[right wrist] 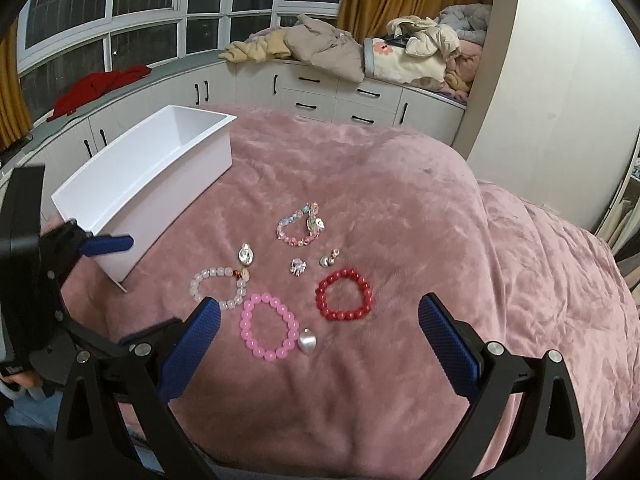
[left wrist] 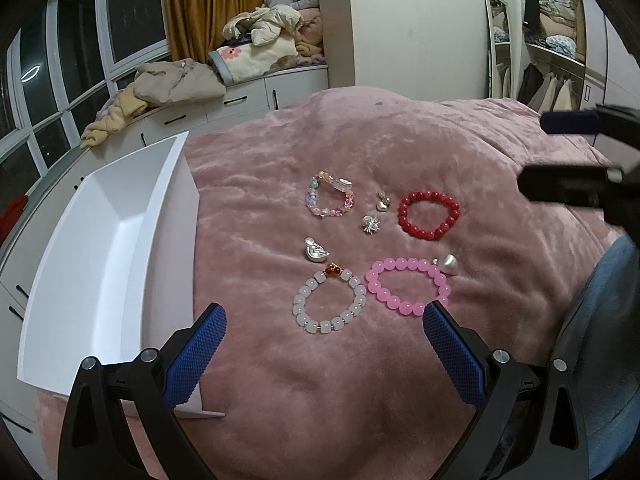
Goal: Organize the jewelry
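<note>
Home bedroom – pink bed blanket [right wrist: 440,208], open wardrobe [left wrist: 556,52], laundry piles [right wrist: 320,44].

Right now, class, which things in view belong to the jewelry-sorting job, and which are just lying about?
Belongs to the job:
white bin
red bracelet
pink bracelet
white bracelet
pastel bracelet
silver heart charm
other small silver charms

Just lying about:
piled clothes
red cloth

Pink plush bed cover [right wrist: 400,184] carrying a bin and loose jewelry

An empty white rectangular bin [right wrist: 132,184] sits at the left. Beside it lie a pastel charm bracelet [right wrist: 300,226], red bead bracelet [right wrist: 344,294], pink bead bracelet [right wrist: 270,326], white bead bracelet [right wrist: 218,284], and four small silver charms, one silver heart [right wrist: 307,341] touching the pink bracelet.
</note>
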`<state>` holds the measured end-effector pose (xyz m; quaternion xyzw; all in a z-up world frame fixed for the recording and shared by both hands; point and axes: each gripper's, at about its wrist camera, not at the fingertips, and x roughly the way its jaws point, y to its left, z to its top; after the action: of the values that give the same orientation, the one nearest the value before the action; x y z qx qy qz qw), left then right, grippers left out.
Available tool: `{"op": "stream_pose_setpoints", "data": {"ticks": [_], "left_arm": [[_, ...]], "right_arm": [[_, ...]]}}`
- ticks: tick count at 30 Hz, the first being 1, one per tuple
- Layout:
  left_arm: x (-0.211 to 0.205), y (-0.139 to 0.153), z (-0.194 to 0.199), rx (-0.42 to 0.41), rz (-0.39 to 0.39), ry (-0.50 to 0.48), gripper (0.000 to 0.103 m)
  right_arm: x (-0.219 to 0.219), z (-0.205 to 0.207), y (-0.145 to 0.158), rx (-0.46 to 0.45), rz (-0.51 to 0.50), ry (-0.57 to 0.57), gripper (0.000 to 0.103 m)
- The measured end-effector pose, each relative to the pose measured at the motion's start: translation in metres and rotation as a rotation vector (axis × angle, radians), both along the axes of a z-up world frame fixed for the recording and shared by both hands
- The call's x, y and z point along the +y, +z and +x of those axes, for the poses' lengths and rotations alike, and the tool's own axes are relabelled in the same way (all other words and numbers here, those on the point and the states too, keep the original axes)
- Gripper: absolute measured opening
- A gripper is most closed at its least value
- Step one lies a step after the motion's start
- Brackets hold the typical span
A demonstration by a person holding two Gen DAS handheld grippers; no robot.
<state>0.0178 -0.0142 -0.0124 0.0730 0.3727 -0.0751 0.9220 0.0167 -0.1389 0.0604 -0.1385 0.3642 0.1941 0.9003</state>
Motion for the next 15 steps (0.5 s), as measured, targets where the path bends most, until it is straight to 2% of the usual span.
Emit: {"op": "stream_pose_setpoints", "data": {"ticks": [5,10,15], "left_arm": [[-0.001,-0.006,0.007,-0.003,0.028,-0.005,0.1],[-0.001,-0.014,0.014,0.001,0.022,-0.021,0.1],[-0.007,-0.022,0.023,-0.014,0.074,-0.051,0.099]], "right_arm": [[-0.001,0.022,0.007,0.019,0.013,-0.007,0.098],[0.0,0.044,0.01,0.028,0.005,-0.006,0.098],[0.002,0.065,-0.002,0.064,-0.023,-0.006,0.098]]}}
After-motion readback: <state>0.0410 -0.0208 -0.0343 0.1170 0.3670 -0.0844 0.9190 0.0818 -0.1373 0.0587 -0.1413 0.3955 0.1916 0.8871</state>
